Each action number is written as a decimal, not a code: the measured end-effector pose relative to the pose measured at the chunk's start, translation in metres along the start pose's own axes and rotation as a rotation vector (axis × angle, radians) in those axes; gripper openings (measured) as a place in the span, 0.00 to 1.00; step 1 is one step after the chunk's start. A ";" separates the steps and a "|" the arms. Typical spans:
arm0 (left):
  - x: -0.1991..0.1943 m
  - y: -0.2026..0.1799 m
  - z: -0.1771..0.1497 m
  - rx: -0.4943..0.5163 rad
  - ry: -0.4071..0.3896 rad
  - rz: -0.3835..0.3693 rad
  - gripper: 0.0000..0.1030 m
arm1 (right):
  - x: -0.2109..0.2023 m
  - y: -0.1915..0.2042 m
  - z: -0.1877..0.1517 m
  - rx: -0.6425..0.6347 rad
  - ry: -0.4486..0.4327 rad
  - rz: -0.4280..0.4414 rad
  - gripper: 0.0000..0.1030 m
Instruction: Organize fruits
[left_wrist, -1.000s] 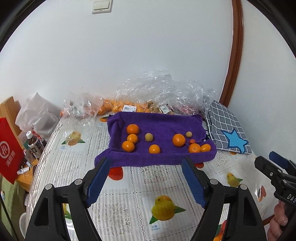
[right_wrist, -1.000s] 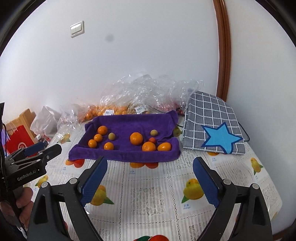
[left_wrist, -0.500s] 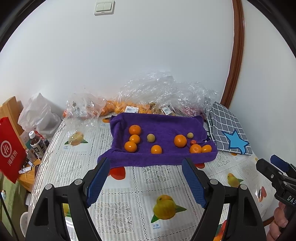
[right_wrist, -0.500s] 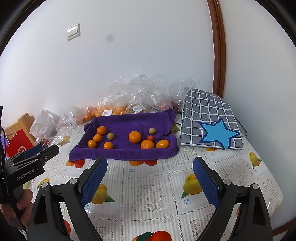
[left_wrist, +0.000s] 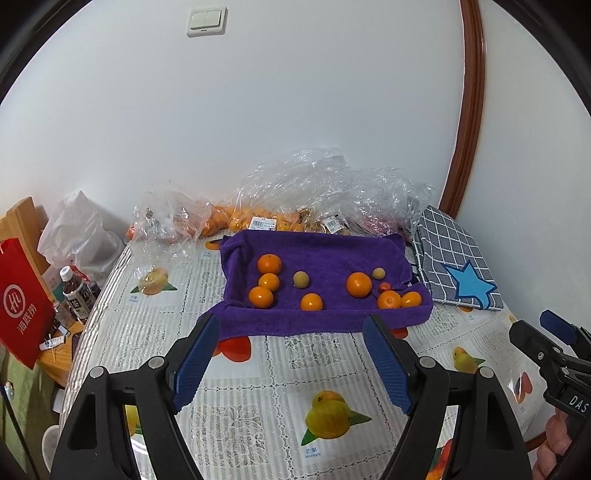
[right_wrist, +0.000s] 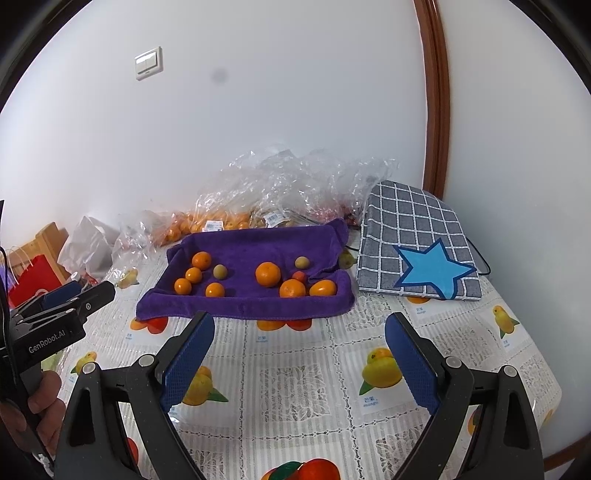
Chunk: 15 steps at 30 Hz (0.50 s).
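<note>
Round orange mandarins (left_wrist: 269, 264) and 2 small greenish fruits (left_wrist: 301, 278) on purple towel (left_wrist: 314, 247); both tongs, left (left_wrist: 291, 363) and right (right_wrist: 299, 360), spread empty. Risk: nudged fruit may roll off onto surface (right_wrist: 295, 384).

Left gripper (right_wrist: 55, 317) body: "GenRobot.AI" in white letters
Right gripper (left_wrist: 554, 354) body: "DAS", cut off by the frame edge
Tablecloth (left_wrist: 280, 373) caption under a printed yellow fruit: "芒果 mango"
Red bag (left_wrist: 22, 306): white round logo above Chinese characters, too small to read surely
Price stickers (left_wrist: 263, 223) on the plastic bags: barcodes, illegible
</note>
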<state>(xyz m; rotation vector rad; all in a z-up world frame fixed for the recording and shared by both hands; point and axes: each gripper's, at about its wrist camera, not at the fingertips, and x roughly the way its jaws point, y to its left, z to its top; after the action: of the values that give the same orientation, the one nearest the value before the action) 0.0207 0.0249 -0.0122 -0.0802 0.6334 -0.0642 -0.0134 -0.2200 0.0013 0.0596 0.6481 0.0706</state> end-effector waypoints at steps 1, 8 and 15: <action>0.000 0.000 0.000 0.000 0.000 -0.001 0.76 | 0.000 0.000 0.000 0.000 0.000 -0.001 0.90; -0.001 0.000 0.000 0.001 0.000 0.000 0.76 | 0.000 0.000 0.000 0.000 -0.001 -0.004 0.90; -0.001 0.000 0.001 0.001 -0.002 0.000 0.77 | 0.000 -0.001 0.000 -0.003 0.002 -0.005 0.90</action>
<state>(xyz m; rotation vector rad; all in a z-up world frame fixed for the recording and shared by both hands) 0.0208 0.0249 -0.0106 -0.0793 0.6319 -0.0640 -0.0135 -0.2209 0.0011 0.0553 0.6498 0.0661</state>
